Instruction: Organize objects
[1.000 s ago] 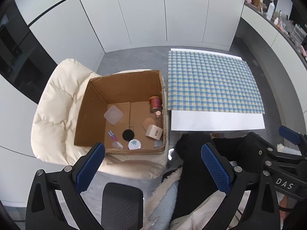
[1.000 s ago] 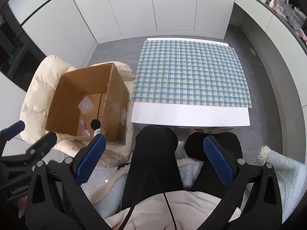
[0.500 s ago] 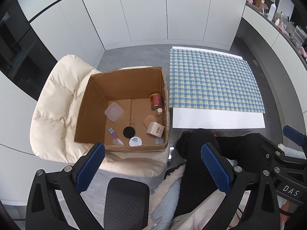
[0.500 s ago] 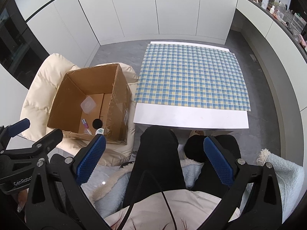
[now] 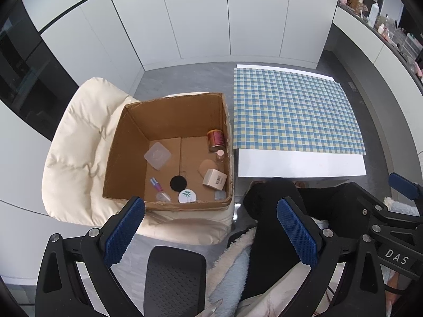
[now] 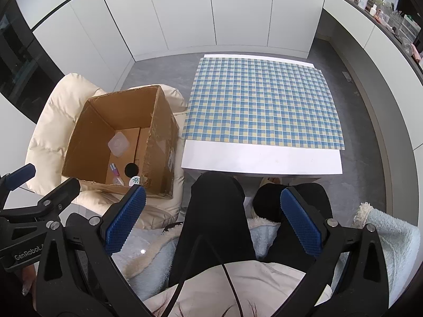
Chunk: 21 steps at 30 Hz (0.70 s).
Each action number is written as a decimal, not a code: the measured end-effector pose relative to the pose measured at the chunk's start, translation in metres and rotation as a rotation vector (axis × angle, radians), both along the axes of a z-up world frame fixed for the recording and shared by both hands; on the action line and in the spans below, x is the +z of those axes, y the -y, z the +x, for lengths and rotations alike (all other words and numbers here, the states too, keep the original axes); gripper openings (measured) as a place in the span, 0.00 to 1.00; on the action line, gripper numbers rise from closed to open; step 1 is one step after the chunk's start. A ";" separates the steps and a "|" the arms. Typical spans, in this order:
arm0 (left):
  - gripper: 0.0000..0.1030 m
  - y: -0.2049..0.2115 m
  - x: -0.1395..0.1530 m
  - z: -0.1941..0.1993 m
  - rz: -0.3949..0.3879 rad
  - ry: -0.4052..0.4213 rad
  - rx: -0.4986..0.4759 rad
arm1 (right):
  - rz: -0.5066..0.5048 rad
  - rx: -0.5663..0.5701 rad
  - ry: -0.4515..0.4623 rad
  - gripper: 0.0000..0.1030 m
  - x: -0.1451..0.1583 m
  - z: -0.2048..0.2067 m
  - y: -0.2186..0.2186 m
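An open cardboard box (image 5: 124, 137) (image 6: 158, 137) rests on a cream padded chair (image 5: 76, 145). Inside lie several small items: a red can (image 5: 216, 139), a clear square lid (image 5: 157, 155), a white carton with a barcode (image 5: 214, 179), a black disc (image 5: 178, 182), a white round lid (image 5: 187, 196) and a small pink bottle (image 5: 156, 184). My left gripper (image 5: 210, 229) hangs open, high above the box's near edge, holding nothing. My right gripper (image 6: 212, 223) is open too, over the person's lap. To the right stands a table with a blue checked cloth (image 5: 293, 111) (image 6: 261, 103).
A person's legs in black trousers (image 6: 216, 216) reach under the table's near edge (image 6: 261, 162). A black chair armrest (image 5: 174, 277) sits below the left gripper. White cabinets (image 6: 238, 10) line the far wall, and a counter with bottles (image 5: 375, 13) runs along the right.
Both grippers have risen and drawn back a little, so the box, chair and table sit slightly lower and further off in view. Both stay open.
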<state>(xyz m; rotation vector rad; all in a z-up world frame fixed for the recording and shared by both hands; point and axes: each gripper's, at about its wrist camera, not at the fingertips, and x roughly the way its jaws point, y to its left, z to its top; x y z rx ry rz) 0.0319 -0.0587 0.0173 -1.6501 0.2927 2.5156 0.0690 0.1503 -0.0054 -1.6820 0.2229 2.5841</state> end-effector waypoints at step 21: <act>0.98 -0.003 -0.005 -0.001 -0.003 0.011 -0.003 | 0.000 0.007 0.014 1.00 -0.007 -0.001 -0.002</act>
